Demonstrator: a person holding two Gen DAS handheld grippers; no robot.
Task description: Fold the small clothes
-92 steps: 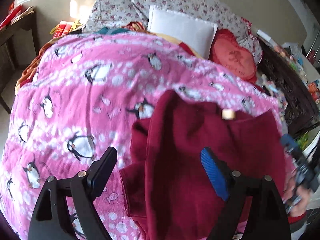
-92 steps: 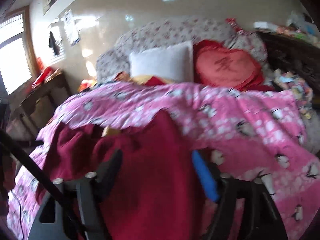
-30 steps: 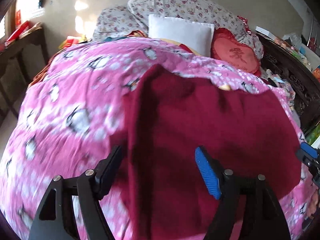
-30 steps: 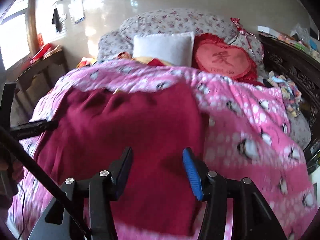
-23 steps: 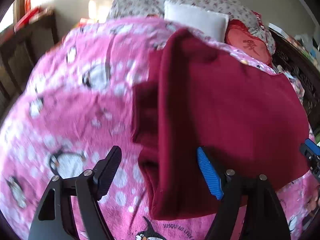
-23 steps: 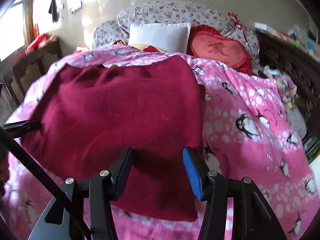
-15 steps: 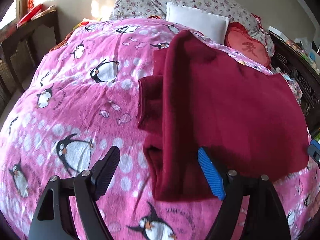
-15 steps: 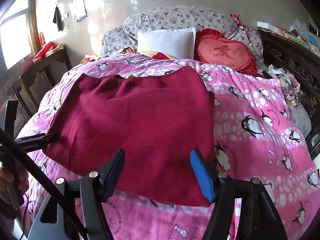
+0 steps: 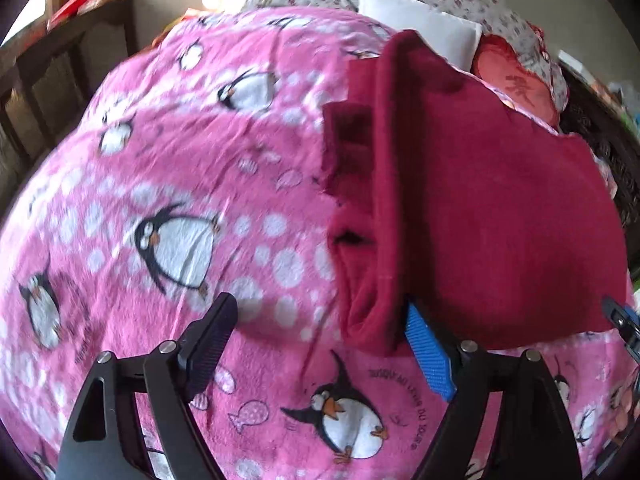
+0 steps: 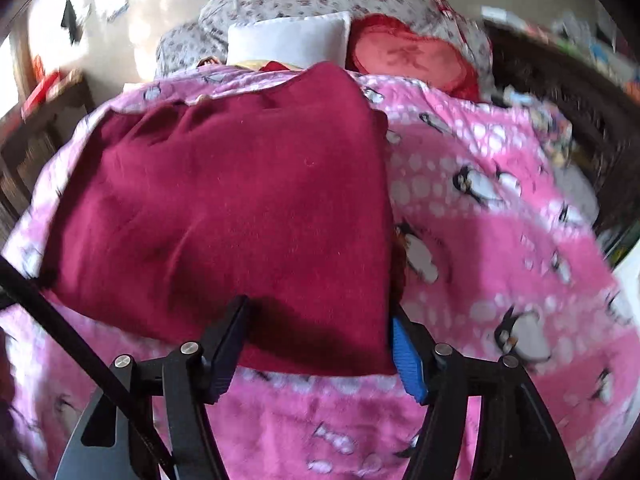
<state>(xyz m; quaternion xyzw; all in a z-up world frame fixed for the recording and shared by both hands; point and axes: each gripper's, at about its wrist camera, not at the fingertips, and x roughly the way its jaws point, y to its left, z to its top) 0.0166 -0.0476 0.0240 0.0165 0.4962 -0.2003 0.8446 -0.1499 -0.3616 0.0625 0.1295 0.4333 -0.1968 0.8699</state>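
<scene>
While a maroon garment (image 9: 480, 200) lies flat on the pink blanket (image 9: 180, 160), left gripper (image 9: 320, 348), jaws opening, and right gripper (image 10: 320, 344) gape wide, empty, at its near corners.

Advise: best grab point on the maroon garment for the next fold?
Probably the near hem corners of the maroon garment, coming from the near edge of the pink penguin blanket. The cloth lies flat with both corners free; the bunched sleeve on its left side looks harder to pinch cleanly.
</scene>
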